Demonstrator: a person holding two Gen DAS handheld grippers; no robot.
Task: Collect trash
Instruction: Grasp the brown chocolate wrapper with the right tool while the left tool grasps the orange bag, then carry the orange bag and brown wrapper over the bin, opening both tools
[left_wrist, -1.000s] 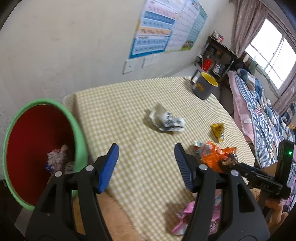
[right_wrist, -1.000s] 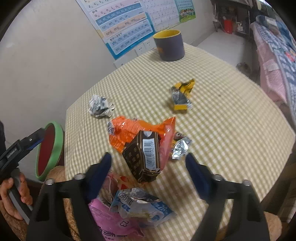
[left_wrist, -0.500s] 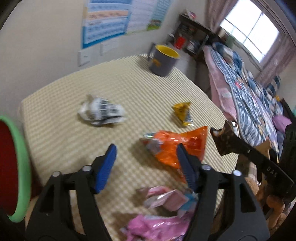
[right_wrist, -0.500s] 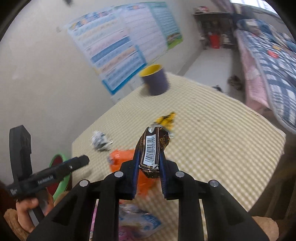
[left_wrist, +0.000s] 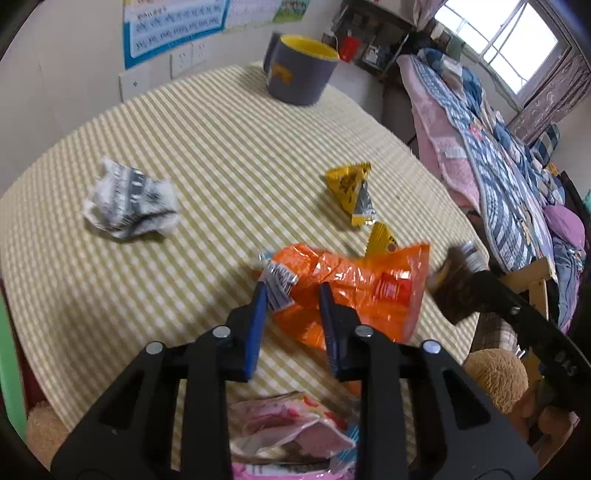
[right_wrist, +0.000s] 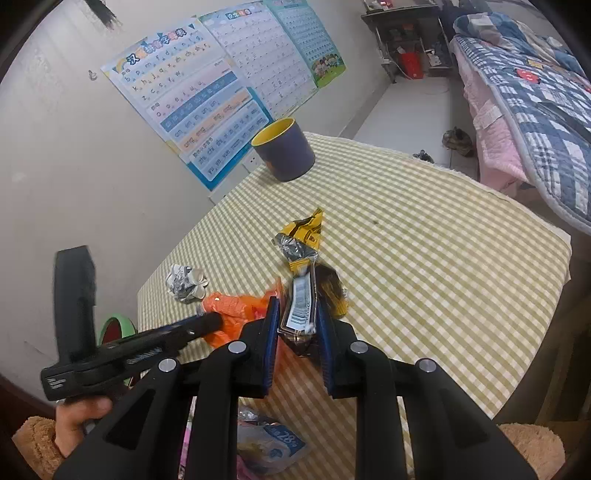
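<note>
An orange snack wrapper (left_wrist: 362, 291) lies on the checked tablecloth (left_wrist: 221, 140). My left gripper (left_wrist: 291, 295) is closing, and its blue pads press the wrapper's crinkled left end. From the right wrist view the left gripper's tip (right_wrist: 207, 323) meets the orange wrapper (right_wrist: 236, 306). My right gripper (right_wrist: 295, 317) is shut on a brown wrapper with a barcode (right_wrist: 301, 310), held just above the table. That brown wrapper (left_wrist: 454, 291) also hangs at the right of the left wrist view.
A crumpled black-and-white paper (left_wrist: 129, 203), a yellow wrapper (left_wrist: 351, 188) and a grey mug (left_wrist: 301, 70) lie farther back. Pink wrappers (left_wrist: 291, 435) sit at the near edge. A green-rimmed red bin (right_wrist: 116, 326) stands left of the table, a bed (left_wrist: 498, 166) to the right.
My left gripper swung away from the bin to the orange wrapper and narrowed around its end. My right gripper shut on the brown wrapper and lifted it off the table.
</note>
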